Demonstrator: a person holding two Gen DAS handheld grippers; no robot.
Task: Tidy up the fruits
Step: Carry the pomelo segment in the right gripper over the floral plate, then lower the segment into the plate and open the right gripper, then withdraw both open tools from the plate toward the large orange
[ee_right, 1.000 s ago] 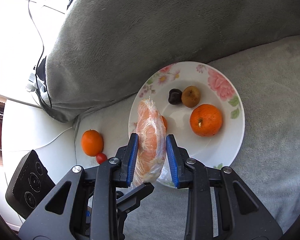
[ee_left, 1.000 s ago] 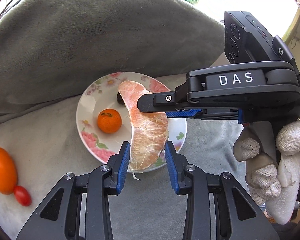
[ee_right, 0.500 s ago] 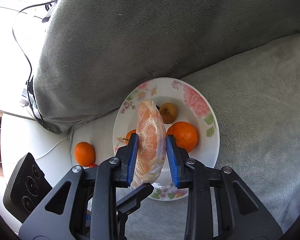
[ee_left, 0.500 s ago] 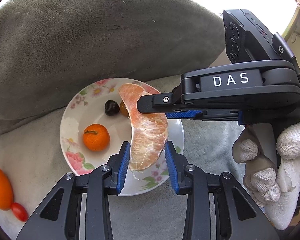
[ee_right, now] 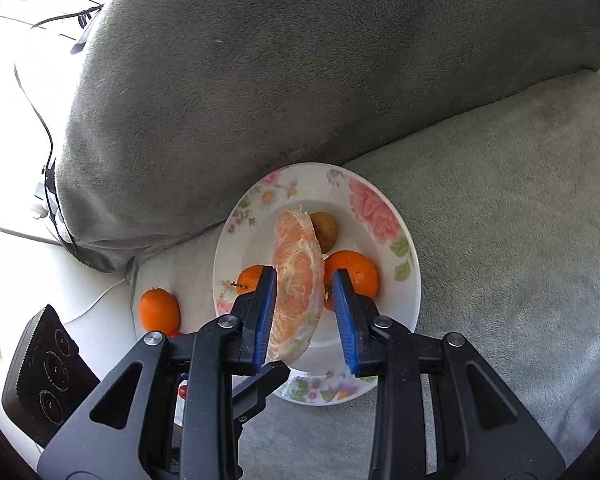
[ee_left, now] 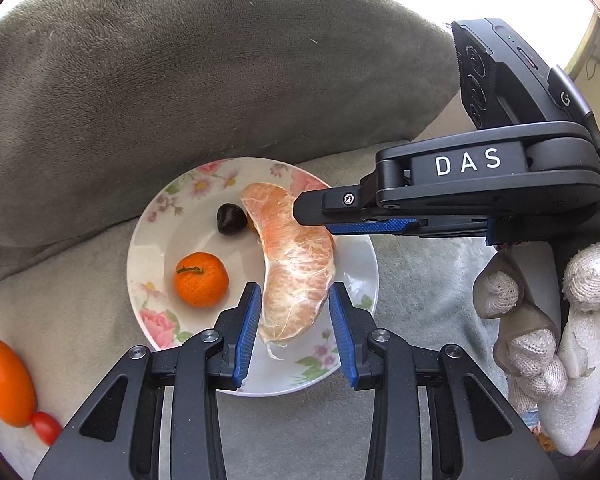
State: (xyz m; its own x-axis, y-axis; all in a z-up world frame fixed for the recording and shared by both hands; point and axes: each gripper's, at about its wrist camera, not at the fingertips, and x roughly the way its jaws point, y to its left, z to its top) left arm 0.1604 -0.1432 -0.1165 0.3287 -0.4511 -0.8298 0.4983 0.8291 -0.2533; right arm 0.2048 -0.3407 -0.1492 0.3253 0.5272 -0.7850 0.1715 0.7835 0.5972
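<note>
Since a second ago, your two grippers have carried the pomelo segment (ee_left: 296,264) over the middle of the floral plate (ee_left: 356,248), which now sits centred under both cameras. Your left gripper (ee_left: 294,322) and right gripper (ee_right: 306,312) each keep narrow fingers pinching it. On the plate, a mandarin (ee_left: 201,279) lies at 9 o'clock of the segment, a dark fruit (ee_left: 231,219) at 11.

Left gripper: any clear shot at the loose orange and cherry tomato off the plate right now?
Probably not yet. The left gripper is shut on the pomelo segment, which the right gripper grips too. The orange and cherry tomato lie uncovered on the blanket, so the path looks free once it lets go.
</note>
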